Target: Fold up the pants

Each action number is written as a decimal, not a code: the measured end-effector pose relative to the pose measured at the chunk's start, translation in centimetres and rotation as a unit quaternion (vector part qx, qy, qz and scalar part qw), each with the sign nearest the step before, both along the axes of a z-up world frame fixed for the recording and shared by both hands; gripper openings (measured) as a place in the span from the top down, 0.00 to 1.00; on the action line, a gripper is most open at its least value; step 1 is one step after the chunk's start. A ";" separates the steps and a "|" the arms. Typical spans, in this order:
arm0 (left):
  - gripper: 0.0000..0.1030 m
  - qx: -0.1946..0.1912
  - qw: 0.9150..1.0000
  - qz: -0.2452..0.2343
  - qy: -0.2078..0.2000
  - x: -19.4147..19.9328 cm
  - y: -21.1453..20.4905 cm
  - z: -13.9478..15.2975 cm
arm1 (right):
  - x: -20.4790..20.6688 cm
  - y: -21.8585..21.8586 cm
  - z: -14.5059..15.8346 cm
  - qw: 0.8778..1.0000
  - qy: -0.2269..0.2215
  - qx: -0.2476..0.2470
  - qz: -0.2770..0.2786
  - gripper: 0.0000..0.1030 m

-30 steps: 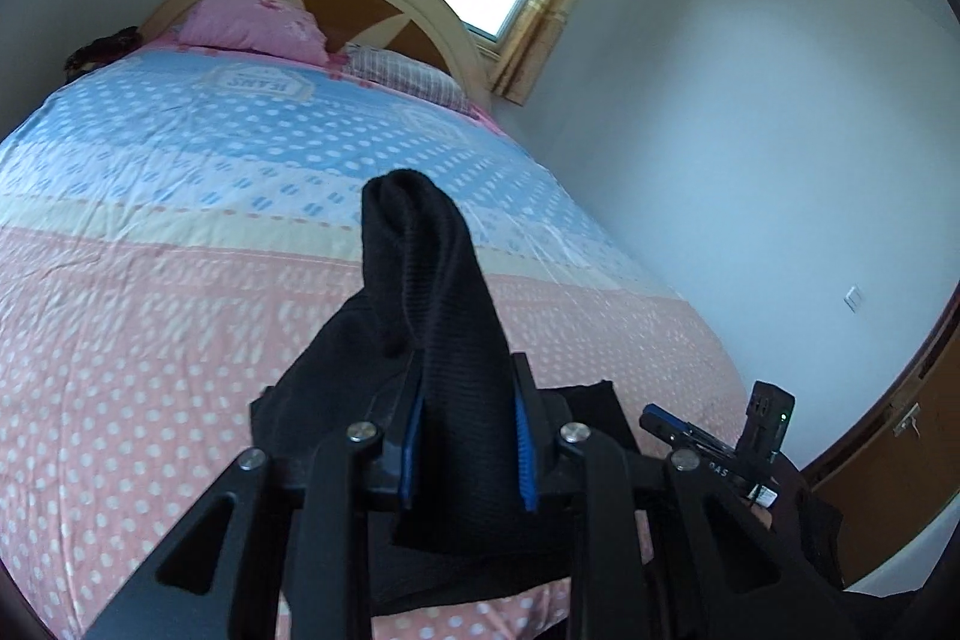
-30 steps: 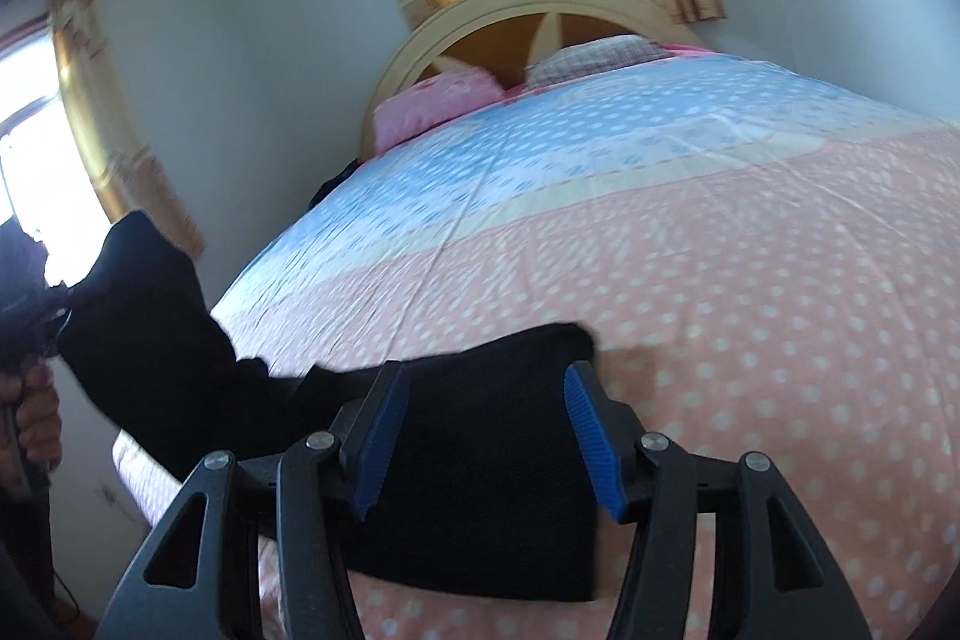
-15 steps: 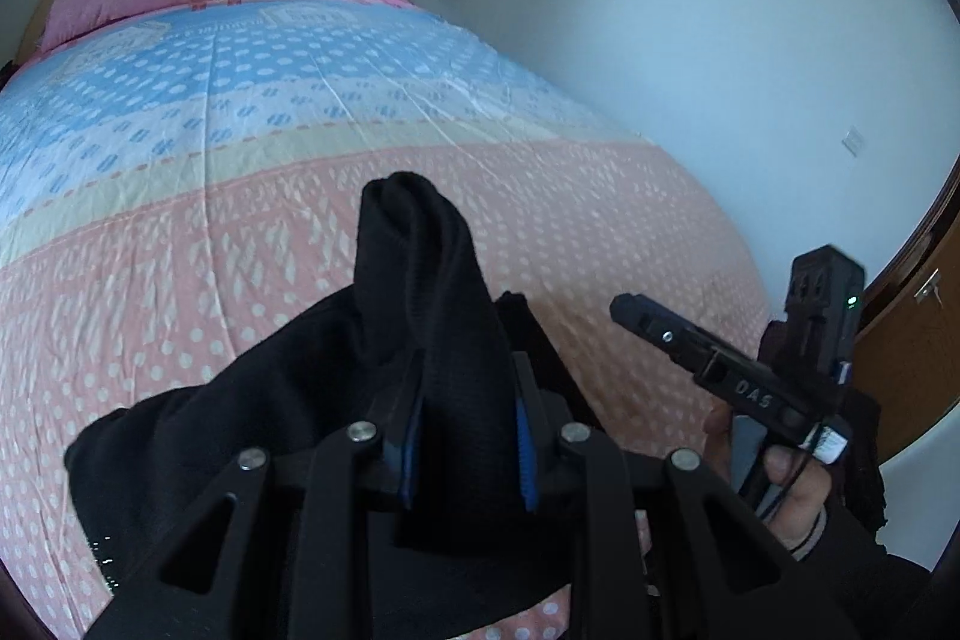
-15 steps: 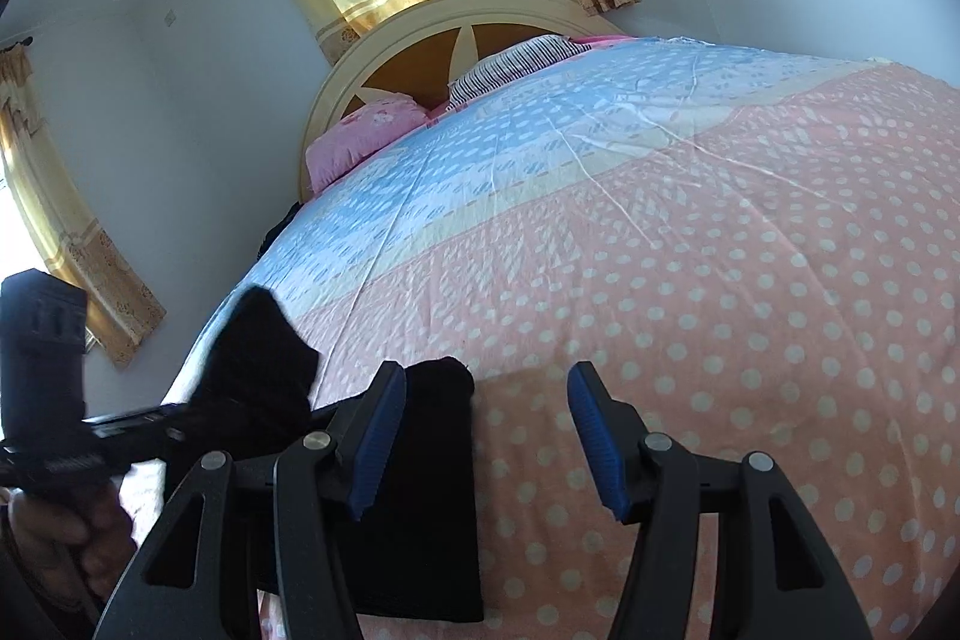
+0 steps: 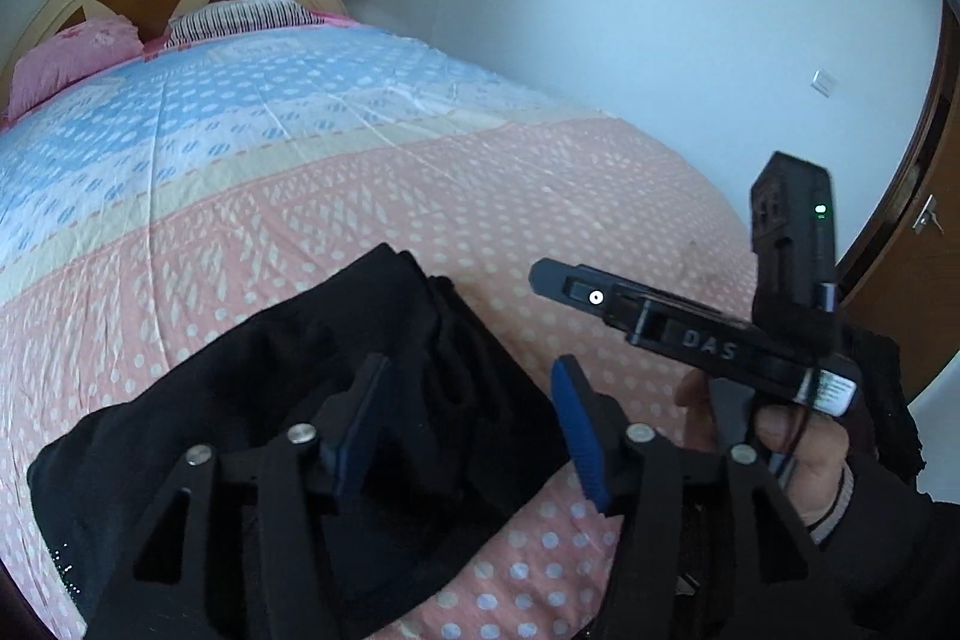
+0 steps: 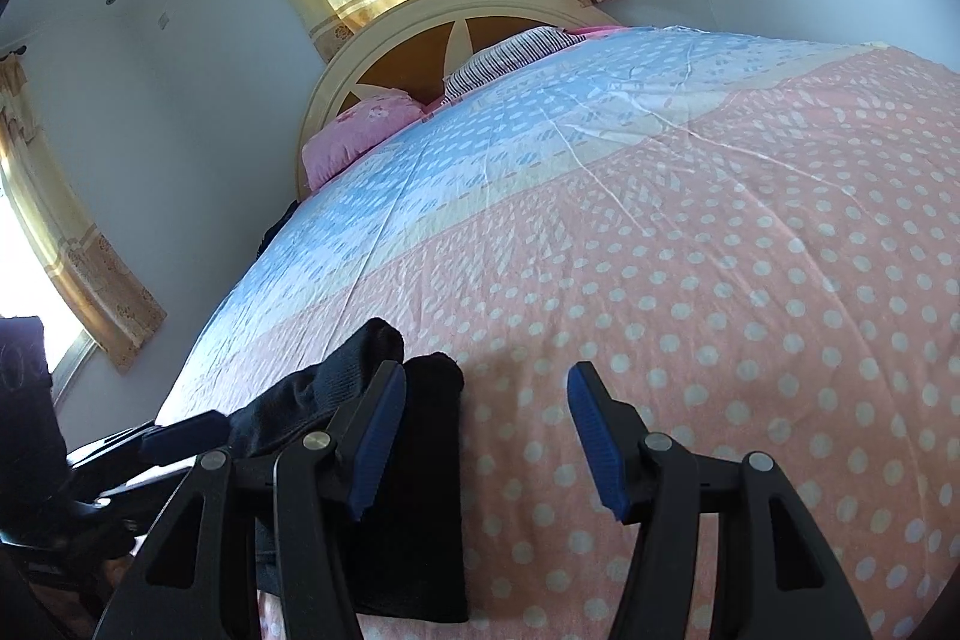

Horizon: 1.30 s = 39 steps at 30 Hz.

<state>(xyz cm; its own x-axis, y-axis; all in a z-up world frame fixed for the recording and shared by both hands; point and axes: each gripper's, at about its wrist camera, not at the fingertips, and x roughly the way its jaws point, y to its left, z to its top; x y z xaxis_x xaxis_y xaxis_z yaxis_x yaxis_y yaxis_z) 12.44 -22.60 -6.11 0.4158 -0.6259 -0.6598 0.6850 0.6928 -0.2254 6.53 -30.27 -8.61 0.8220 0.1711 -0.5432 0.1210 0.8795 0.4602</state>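
Pants (image 5: 312,400) folded on bedspread (image 5: 360,196)

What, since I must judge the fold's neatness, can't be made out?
Left wrist view: the near edge of the pants is hidden behind the left claw and cut off by the frame bottom.
Right wrist view: the pants' left part is hidden behind the right claw.
Right wrist view: dark thing beside the bed, too small to identify.

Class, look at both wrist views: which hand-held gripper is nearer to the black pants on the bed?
Left. The left hand-held gripper hangs open directly over the black pants. The right hand-held gripper, also open, sits beside their edge, over the bedspread.
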 end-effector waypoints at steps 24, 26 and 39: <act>0.21 0.029 0.976 0.212 -0.040 0.7 15.5 -6.2 | -2.5 4.4 -2.9 0.989 0.100 -0.045 0.100 0.86; 0.21 0.030 0.976 0.212 -0.035 0.7 15.6 -6.5 | -2.4 4.1 -2.6 0.990 0.098 -0.039 0.098 0.84; 0.19 0.036 0.976 0.213 -0.036 0.5 15.8 -6.6 | -0.6 6.6 -0.9 0.982 0.106 -0.127 0.096 0.82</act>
